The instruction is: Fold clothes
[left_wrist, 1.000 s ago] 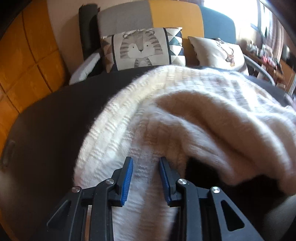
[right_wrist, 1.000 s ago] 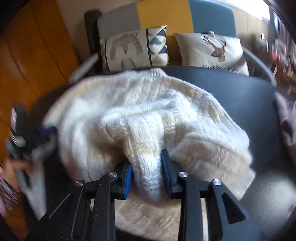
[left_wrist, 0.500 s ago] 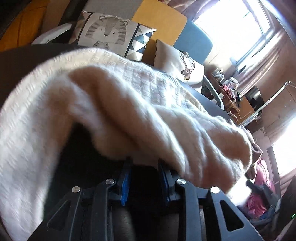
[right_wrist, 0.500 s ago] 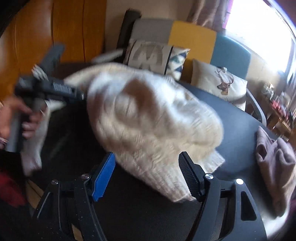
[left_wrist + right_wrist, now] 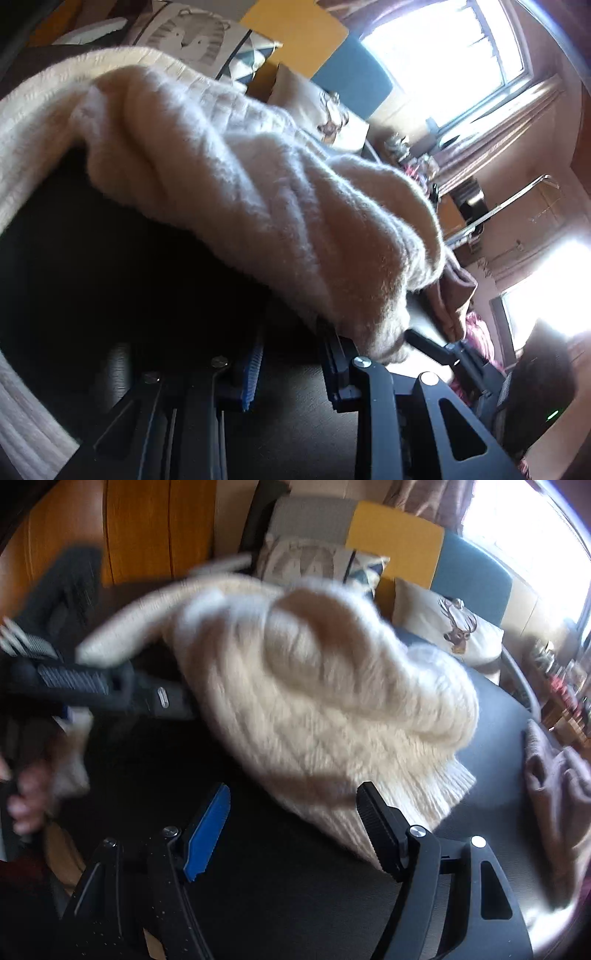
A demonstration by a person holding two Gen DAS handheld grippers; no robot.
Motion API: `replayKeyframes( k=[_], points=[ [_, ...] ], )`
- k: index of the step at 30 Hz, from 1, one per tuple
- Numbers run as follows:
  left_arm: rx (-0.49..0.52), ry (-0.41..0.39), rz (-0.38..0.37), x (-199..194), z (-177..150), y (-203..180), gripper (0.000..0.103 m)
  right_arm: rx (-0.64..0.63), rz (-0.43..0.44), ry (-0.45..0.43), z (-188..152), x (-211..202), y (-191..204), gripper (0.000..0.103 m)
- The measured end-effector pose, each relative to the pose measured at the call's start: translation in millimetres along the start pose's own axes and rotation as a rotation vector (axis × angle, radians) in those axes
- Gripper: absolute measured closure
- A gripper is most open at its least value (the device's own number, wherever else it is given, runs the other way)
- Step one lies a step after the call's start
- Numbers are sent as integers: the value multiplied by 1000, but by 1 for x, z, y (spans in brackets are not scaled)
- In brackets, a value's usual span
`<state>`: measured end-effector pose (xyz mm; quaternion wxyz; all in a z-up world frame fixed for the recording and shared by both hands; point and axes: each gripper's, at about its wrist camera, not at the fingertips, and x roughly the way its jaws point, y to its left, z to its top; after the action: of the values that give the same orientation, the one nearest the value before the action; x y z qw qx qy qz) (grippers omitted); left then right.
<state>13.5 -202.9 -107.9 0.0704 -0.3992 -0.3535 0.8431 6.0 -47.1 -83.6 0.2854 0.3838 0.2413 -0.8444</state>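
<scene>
Across the middle of both frames sprawls the cream knitted sweater (image 5: 325, 701), bunched and partly lifted off the dark surface (image 5: 295, 904); in the right wrist view its ribbed hem lies at centre right on the surface, while its upper left part rises toward the left gripper (image 5: 110, 690), seen blurred at the left edge of that frame. In the left wrist view the sweater (image 5: 258, 192) drapes over the top of the frame from upper left to lower right, with a dark hollow beneath it, and its lower fold hangs onto the right finger of the left gripper (image 5: 291, 354). That gripper's jaws stand a little apart, and whether any cloth is pinched between them I cannot tell, since the fold hides the tips. The right gripper (image 5: 295, 805) sits at the bottom centre of its own frame with jaws spread wide, released, the sweater's edge just beyond them and touching neither pad clearly. A hand (image 5: 26, 801) grips the left tool's handle at the lower left edge. At the right edge a brownish garment (image 5: 554, 782) lies on the surface, apart from the sweater. Behind, at the top, a sofa back in grey, yellow and blue (image 5: 399, 542) carries a deer cushion (image 5: 450, 627) and a patterned cushion (image 5: 317, 565); a bright window (image 5: 461, 62) fills the upper right of the left view.
</scene>
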Motion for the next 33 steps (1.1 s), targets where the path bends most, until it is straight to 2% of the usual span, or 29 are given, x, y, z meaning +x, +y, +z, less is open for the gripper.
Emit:
replayKeyframes(
  k=[2, 5, 8, 11, 14, 15, 16, 17, 18, 19, 22, 25, 29, 33],
  points=[
    [-4, -3, -49, -2, -4, -2, 75, 33, 12, -9, -6, -5, -8, 29],
    [-7, -49, -135, -8, -3, -3, 74, 203, 55, -52, -16, -13, -39, 29],
    [-12, -109, -225, -13, -1, -7, 73, 176, 55, -55, -16, -12, -43, 29],
    [9, -66, -208, 6, 7, -17, 72, 65, 26, -14, -13, -1, -28, 29],
    [-13, -19, -158, 26, 13, -19, 71, 97, 16, 5, -14, 7, -27, 29],
    [-35, -18, -160, 30, 14, -18, 73, 115, 13, 9, -14, 9, -28, 31],
    [-56, -17, -161, 34, 16, -16, 74, 132, 11, 14, -14, 12, -29, 42],
    [-77, -14, -162, 38, 16, -15, 74, 149, 9, 19, -14, 14, -30, 48],
    [-90, -12, -154, 41, 17, -18, 82, 166, 7, 23, -14, 16, -31, 61],
    [-100, -12, -144, 45, 19, -21, 85, 183, 5, 28, -15, 19, -31, 71],
    [-94, -17, -158, 43, 23, -27, 91, 323, 83, 22, -16, 18, -51, 80],
    [-73, -25, -182, 36, 29, -33, 93, 438, 160, 13, -17, 18, -65, 83],
    [-19, -30, -186, 25, 44, -42, 93, 527, 247, 6, -16, 17, -71, 83],
    [36, -46, -196, 15, 60, -64, 93, 636, 378, -22, -12, 9, -80, 84]
  ],
)
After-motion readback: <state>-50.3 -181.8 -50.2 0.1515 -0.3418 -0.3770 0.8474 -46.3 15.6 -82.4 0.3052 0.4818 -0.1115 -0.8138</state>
